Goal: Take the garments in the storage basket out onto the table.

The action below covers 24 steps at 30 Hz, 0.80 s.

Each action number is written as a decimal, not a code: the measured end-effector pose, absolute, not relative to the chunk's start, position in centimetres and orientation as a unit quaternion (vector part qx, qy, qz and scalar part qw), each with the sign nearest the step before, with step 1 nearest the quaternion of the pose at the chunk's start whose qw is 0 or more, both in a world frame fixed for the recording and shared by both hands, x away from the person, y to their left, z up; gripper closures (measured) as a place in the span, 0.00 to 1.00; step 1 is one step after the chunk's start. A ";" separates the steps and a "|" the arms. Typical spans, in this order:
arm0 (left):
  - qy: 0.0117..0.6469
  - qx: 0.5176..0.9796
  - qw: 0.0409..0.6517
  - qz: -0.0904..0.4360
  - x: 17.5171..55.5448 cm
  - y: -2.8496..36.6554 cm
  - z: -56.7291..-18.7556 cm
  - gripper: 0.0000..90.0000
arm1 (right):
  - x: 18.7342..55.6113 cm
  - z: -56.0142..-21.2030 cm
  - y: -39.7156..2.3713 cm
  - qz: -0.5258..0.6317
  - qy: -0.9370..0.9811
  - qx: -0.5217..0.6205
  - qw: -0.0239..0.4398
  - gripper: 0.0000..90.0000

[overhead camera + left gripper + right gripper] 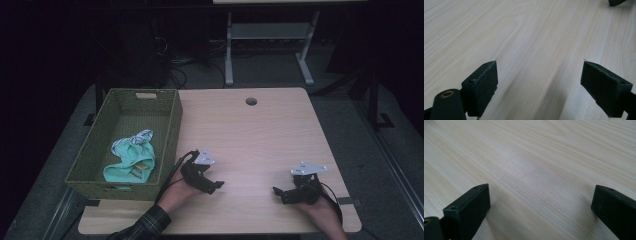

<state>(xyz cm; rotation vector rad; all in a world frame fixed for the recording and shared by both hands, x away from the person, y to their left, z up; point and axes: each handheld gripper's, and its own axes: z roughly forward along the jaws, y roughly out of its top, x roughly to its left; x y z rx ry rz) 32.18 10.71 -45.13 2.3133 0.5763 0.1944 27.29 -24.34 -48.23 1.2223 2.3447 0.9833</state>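
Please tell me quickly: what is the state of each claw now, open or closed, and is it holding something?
Left claw: open, holding nothing, above the bare table.
Right claw: open, holding nothing.

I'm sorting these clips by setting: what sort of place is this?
Probably a lab or workshop room: a bare wooden table with a cable hole, another desk's metal frame behind, and loose cables on grey floor.

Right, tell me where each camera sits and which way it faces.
High view: above the person's side, looking forward and down on the pale wooden table, green woven basket, both hands and grippers.
Left gripper view: rides the left gripper, open jaws over bare tabletop.
Right gripper view: rides the right gripper, likewise open.
Both gripper views share the wood grain.
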 end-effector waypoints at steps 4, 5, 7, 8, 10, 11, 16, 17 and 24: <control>0.225 0.898 0.369 0.077 32.2 10.8 -44.8 0.15 | 27.3 -48.2 -24.3 0.344 0.820 0.428 0.159 0.02; 0.223 0.898 0.370 0.078 32.2 10.8 -44.7 0.15 | 27.3 -48.2 -24.3 0.344 0.820 0.428 0.159 0.02; 0.221 0.899 0.369 0.079 32.2 10.8 -44.5 0.15 | 27.3 -48.2 -24.3 0.344 0.820 0.428 0.159 0.02; 0.221 0.899 0.369 0.079 32.1 10.8 -44.5 0.15 | 27.3 -48.2 -24.3 0.344 0.820 0.428 0.159 0.02; 0.222 0.899 0.369 0.078 32.1 10.7 -44.4 0.15 | 27.3 -48.2 -24.3 0.344 0.820 0.428 0.160 0.02; 0.219 0.900 0.368 0.079 32.2 10.8 -44.3 0.15 | 27.3 -48.2 -24.3 0.344 0.820 0.428 0.159 0.02; 0.220 0.900 0.368 0.079 32.2 10.8 -44.1 0.15 | 27.3 -48.2 -24.3 0.344 0.820 0.428 0.159 0.02; 0.222 0.900 0.368 0.078 32.2 10.7 -44.0 0.15 | 27.3 -48.2 -24.3 0.344 0.820 0.428 0.159 0.02; 0.221 0.899 0.371 0.078 32.2 10.8 -43.6 0.15 | 27.3 -48.2 -24.3 0.344 0.820 0.428 0.159 0.02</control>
